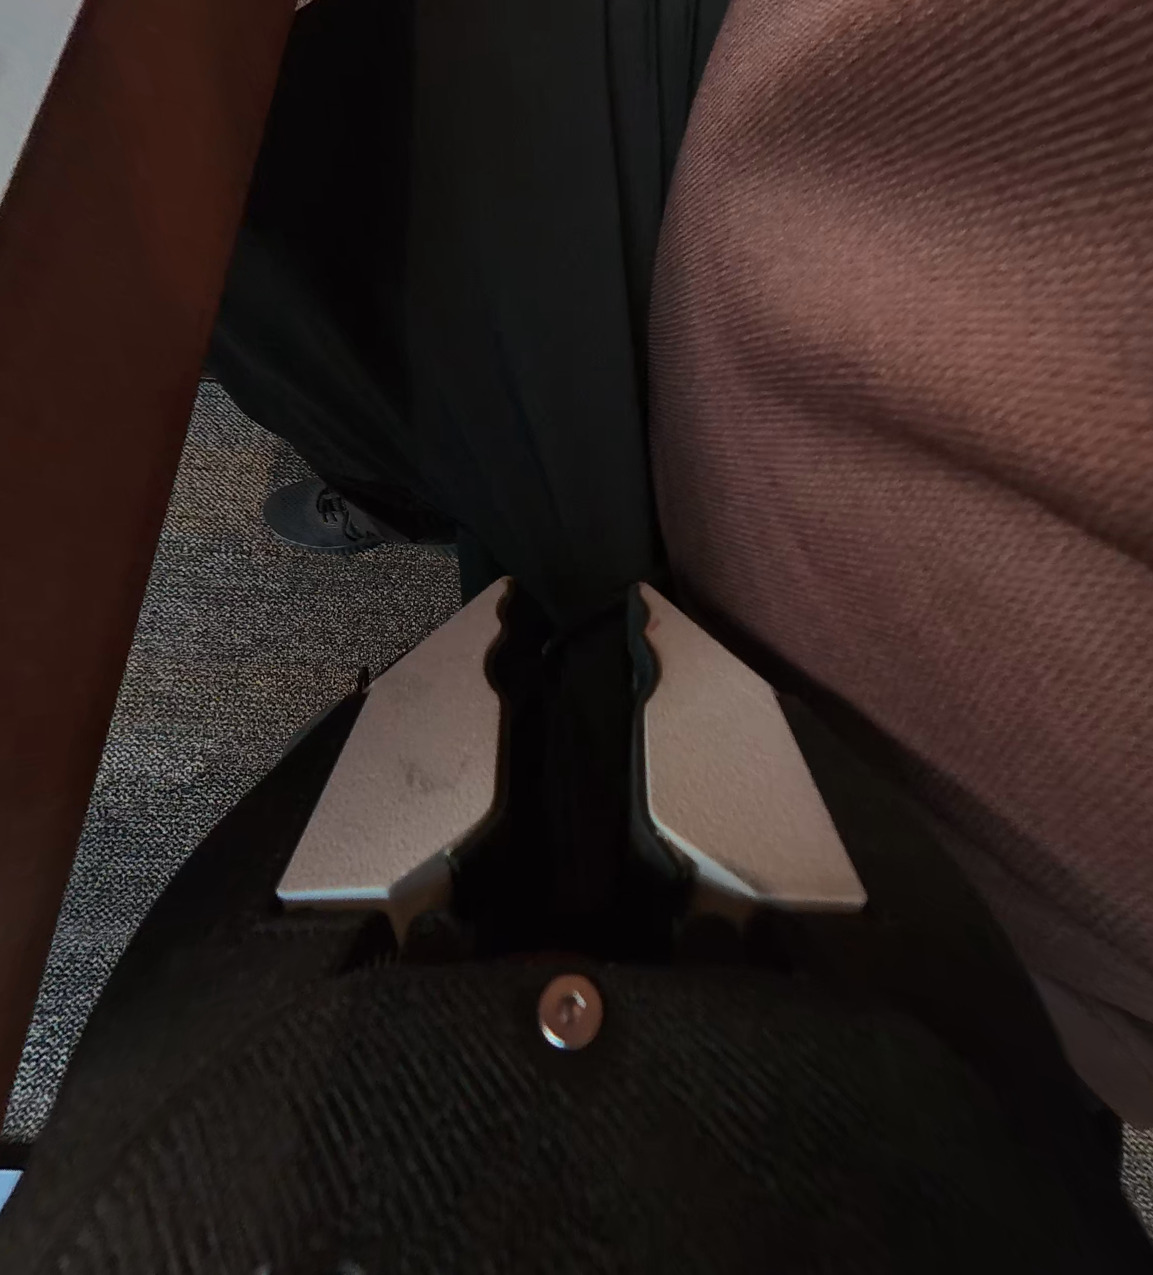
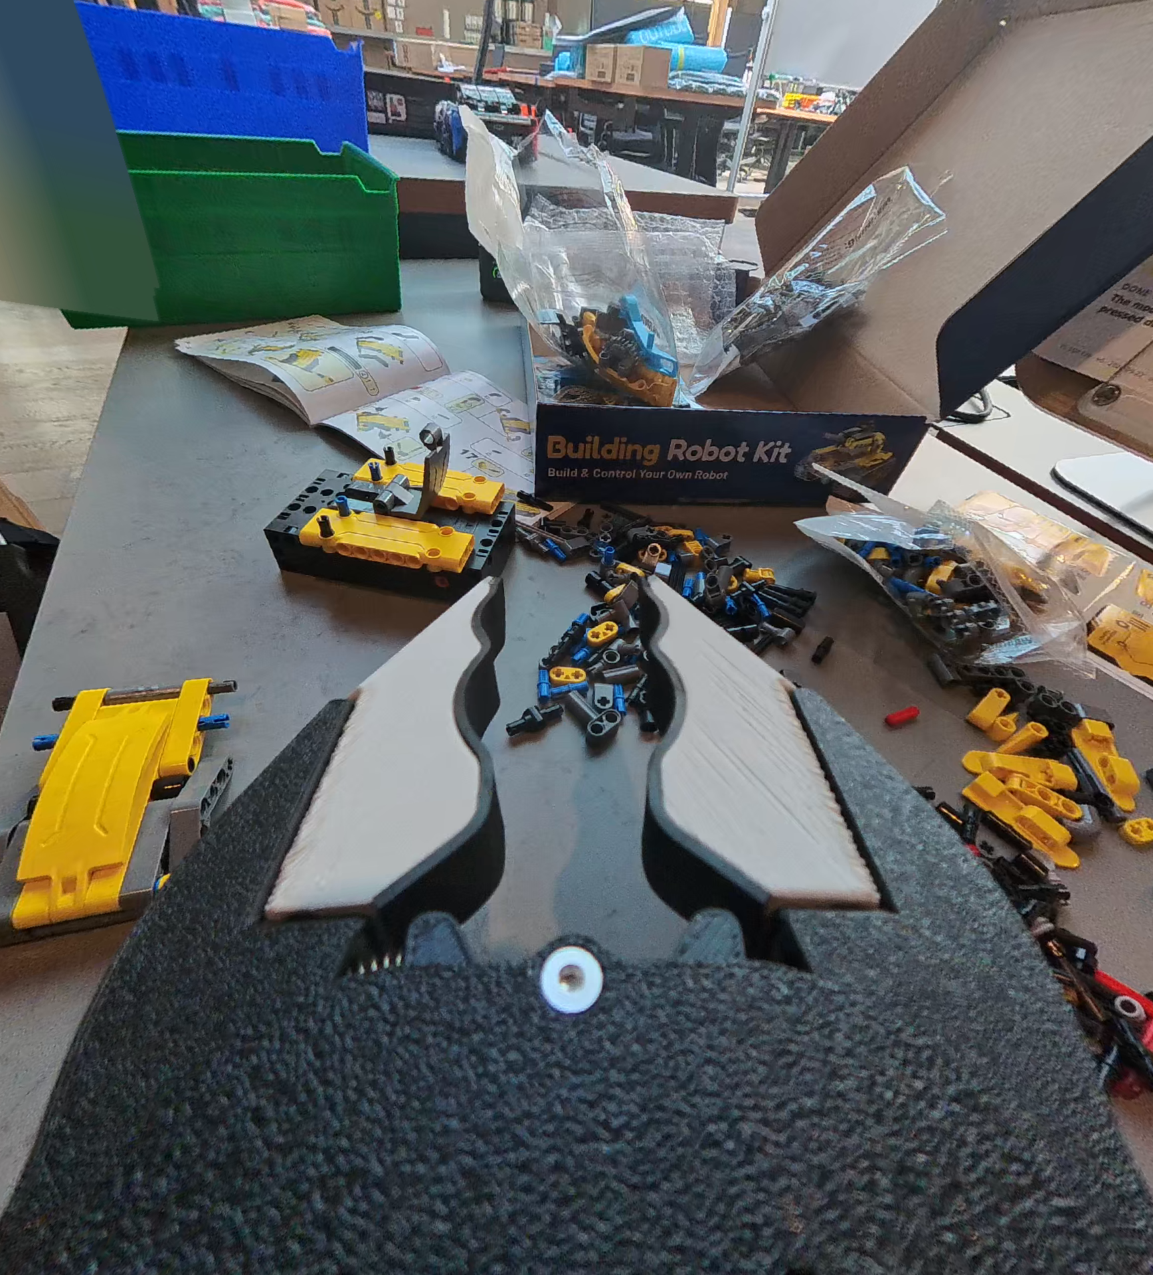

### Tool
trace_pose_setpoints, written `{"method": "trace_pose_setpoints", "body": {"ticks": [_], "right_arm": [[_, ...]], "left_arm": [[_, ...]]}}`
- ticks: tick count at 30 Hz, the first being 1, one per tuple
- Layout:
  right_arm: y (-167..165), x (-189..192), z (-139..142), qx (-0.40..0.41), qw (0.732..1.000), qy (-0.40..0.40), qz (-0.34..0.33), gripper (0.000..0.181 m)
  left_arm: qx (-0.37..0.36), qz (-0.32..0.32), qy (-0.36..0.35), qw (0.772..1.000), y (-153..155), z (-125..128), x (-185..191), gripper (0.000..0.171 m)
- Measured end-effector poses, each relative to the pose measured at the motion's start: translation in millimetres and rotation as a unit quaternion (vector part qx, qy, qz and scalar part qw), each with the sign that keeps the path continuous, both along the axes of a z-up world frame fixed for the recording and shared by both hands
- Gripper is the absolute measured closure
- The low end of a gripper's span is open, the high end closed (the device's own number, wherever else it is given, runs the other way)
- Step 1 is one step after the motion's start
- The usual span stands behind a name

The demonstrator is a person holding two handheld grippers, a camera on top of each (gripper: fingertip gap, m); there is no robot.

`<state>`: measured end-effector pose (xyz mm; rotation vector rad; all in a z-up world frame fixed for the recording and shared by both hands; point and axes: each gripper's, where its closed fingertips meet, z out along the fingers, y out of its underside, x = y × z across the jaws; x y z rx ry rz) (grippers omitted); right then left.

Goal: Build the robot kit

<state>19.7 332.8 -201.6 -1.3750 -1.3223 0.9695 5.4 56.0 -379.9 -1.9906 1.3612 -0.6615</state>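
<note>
Grey tabletop (image 2: 166, 552) fills the right wrist view, with a workshop of benches and cartons behind it. At the far left stand a green bin (image 2: 263, 234) and a blue bin (image 2: 222, 69) behind it. Nearer, at the left edge, lies a yellow and grey built panel (image 2: 104, 800). Further in, an open instruction booklet (image 2: 353, 379) lies flat, and just in front of it sits a black base with two yellow beams (image 2: 394, 531). The right gripper (image 2: 570, 593) hovers over the middle of the table, its jaws apart with nothing between them; a loose pile of small black, blue and yellow pieces (image 2: 601, 662) lies under and beyond its tips. Behind the pile stands an open dark blue kit box (image 2: 725, 455) holding clear plastic bags (image 2: 594, 276). To the right lie another bag of parts (image 2: 953, 593) and scattered yellow connectors (image 2: 1036, 793).

In the left wrist view, a brown wooden leg (image 1: 77, 414) crosses the left side over speckled carpet (image 1: 215, 690). A dark shoe (image 1: 339, 517) rests on the carpet. The left gripper (image 1: 570, 600) points downward with its jaws parted; dark fabric (image 1: 491, 310) lies between and beyond its tips, though whether they pinch it I cannot tell. Brownish ribbed cloth (image 1: 939, 414) fills the right.
</note>
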Motion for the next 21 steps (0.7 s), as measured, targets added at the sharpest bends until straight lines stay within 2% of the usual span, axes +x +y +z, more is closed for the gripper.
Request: {"method": "trace_pose_setpoints", "body": {"ticks": [21], "right_arm": [[-0.9,-0.5,-0.8,-0.001,1.000,-0.002,0.003,0.144]], "left_arm": [[-0.007,0.003,0.002,1.000,0.8,-3.8,-2.2,0.144]]}}
